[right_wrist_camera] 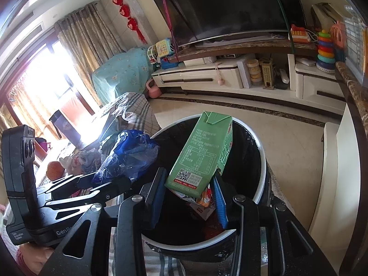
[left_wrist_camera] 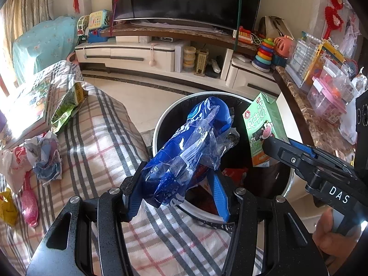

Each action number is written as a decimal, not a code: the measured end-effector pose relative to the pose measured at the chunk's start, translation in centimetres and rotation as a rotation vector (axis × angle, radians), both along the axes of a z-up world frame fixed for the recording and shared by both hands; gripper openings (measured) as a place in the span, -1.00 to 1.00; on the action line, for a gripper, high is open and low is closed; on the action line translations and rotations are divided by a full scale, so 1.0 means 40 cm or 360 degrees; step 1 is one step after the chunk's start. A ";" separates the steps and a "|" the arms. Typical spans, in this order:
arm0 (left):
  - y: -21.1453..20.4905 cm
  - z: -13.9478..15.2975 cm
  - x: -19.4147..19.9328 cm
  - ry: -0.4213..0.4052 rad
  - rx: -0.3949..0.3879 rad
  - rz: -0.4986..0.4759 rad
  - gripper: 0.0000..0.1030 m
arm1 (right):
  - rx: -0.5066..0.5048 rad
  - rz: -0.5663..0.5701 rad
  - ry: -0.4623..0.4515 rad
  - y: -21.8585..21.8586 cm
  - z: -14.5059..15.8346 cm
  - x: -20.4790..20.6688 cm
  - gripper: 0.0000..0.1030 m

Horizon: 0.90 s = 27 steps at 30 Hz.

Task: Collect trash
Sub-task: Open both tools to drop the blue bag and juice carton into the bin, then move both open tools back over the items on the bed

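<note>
My left gripper (left_wrist_camera: 177, 174) is shut on a crumpled blue and clear plastic wrapper (left_wrist_camera: 193, 138), which hangs over the near left edge of a round bin (left_wrist_camera: 158, 124) with a white rim and black liner. My right gripper (right_wrist_camera: 189, 174) is shut on the lower end of a green milk carton (right_wrist_camera: 202, 149), tilted above the bin's (right_wrist_camera: 262, 161) opening. Red and white packaging lies inside the bin. In the left wrist view the right gripper (left_wrist_camera: 268, 143) comes in from the right with the carton (left_wrist_camera: 264, 126). In the right wrist view the left gripper (right_wrist_camera: 92, 179) and wrapper (right_wrist_camera: 131, 151) sit to the left.
A plaid-covered couch (left_wrist_camera: 96, 138) left of the bin carries a green snack bag (left_wrist_camera: 66, 108), crumpled paper (left_wrist_camera: 46, 158), a pink brush (left_wrist_camera: 28, 200), a yellow wrapper (left_wrist_camera: 7, 207) and a book (left_wrist_camera: 30, 105). A marble counter (left_wrist_camera: 306, 115) with toy boxes stands right; a TV stand (left_wrist_camera: 149, 55) is behind.
</note>
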<state>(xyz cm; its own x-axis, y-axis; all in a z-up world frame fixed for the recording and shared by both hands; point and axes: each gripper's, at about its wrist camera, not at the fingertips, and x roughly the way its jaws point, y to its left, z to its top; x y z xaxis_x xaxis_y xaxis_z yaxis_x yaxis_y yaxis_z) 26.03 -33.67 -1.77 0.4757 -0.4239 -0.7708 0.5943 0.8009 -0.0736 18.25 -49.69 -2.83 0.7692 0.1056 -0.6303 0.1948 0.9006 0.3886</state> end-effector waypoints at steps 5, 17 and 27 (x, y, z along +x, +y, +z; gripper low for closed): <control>-0.008 0.001 0.007 0.0012 -0.0023 0.0000 0.14 | 0.0015 -0.0011 0.0012 -0.012 -0.003 0.005 -0.15; 0.078 -0.002 -0.043 0.0035 -0.0086 0.0074 0.47 | 0.0068 -0.0022 -0.0055 0.008 0.020 -0.043 0.40; 0.282 -0.040 -0.129 0.0068 -0.0125 0.0285 0.49 | 0.0118 0.0043 -0.0111 0.109 0.028 -0.093 0.76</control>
<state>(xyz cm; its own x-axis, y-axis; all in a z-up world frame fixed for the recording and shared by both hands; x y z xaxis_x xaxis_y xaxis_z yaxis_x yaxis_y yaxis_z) 20.88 -22.37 -3.35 0.5165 -0.3949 -0.7598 0.4378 0.8843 -0.1620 14.52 -45.35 -1.69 0.8073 0.1711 -0.5648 0.1410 0.8734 0.4662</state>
